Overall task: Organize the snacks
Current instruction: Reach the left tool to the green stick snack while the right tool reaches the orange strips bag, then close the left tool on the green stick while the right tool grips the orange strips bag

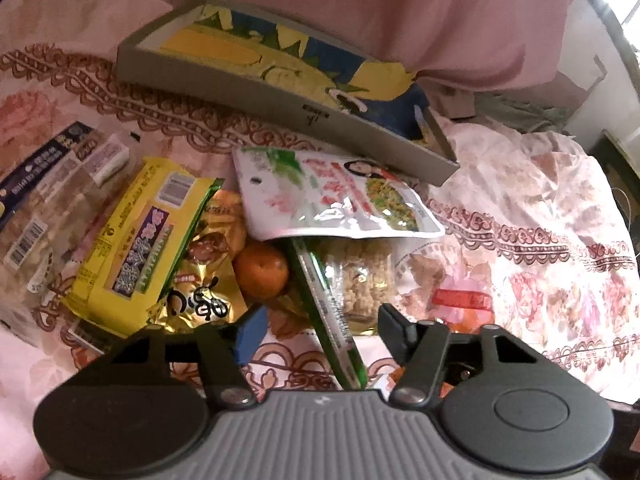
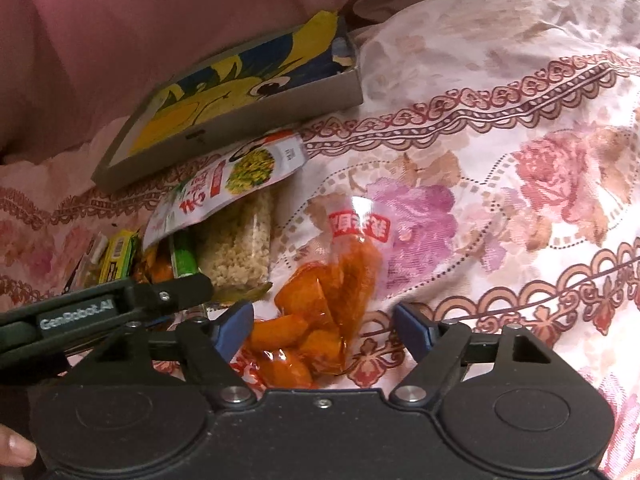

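My left claw (image 1: pixel 318 330) is part open, straddling a green pack (image 1: pixel 328 316), pads clear. Right claw (image 2: pixel 322 330) is part open over the orange snack bag (image 2: pixel 320 312). Tray (image 1: pixel 280 108) sits upper centre; white pouch (image 1: pixel 336 196) lies between.

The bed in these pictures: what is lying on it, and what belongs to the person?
box: one, grey, yellow-and-blue picture inside, far side of the bedspread
white pouch: one, white with green and red print, just before the box
rice-cake pack: one, clear, beige, partly under the pouch
orange: one, in the pile
yellow packet: one, left of the orange
gold packet: one, beside the yellow packet
orange-snack bag: one, clear, lying apart from the pile
bedspread: one, pink floral
left gripper: open
right gripper: open around the orange-snack bag
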`<act>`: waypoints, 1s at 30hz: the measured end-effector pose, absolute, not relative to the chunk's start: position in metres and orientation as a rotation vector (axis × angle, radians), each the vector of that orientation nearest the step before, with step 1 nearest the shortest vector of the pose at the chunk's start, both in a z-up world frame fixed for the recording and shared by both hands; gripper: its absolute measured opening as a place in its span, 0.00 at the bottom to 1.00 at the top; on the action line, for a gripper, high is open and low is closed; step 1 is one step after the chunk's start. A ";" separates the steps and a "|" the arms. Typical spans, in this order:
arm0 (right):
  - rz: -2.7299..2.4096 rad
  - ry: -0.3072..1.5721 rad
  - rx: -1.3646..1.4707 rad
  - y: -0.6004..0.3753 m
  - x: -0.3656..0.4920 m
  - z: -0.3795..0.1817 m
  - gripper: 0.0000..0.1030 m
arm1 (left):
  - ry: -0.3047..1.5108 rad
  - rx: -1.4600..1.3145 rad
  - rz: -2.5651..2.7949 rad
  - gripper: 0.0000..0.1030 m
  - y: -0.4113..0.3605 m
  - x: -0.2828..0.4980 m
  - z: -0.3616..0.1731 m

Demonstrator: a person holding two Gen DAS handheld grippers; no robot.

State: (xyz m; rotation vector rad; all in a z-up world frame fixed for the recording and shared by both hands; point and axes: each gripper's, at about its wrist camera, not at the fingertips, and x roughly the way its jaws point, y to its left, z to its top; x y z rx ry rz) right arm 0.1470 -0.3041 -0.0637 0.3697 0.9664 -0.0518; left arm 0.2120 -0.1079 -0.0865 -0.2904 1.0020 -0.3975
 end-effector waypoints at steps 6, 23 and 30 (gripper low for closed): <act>-0.019 0.962 0.347 -0.296 0.148 -0.062 0.60 | 1.022 -0.261 -0.423 0.47 -0.111 0.215 -0.096; 0.055 0.972 0.328 -0.294 0.148 -0.064 0.56 | 1.079 -0.215 -0.444 0.22 -0.107 0.219 -0.098; 0.080 0.964 0.309 -0.288 0.146 -0.062 0.49 | 1.080 -0.193 -0.459 0.18 -0.108 0.217 -0.096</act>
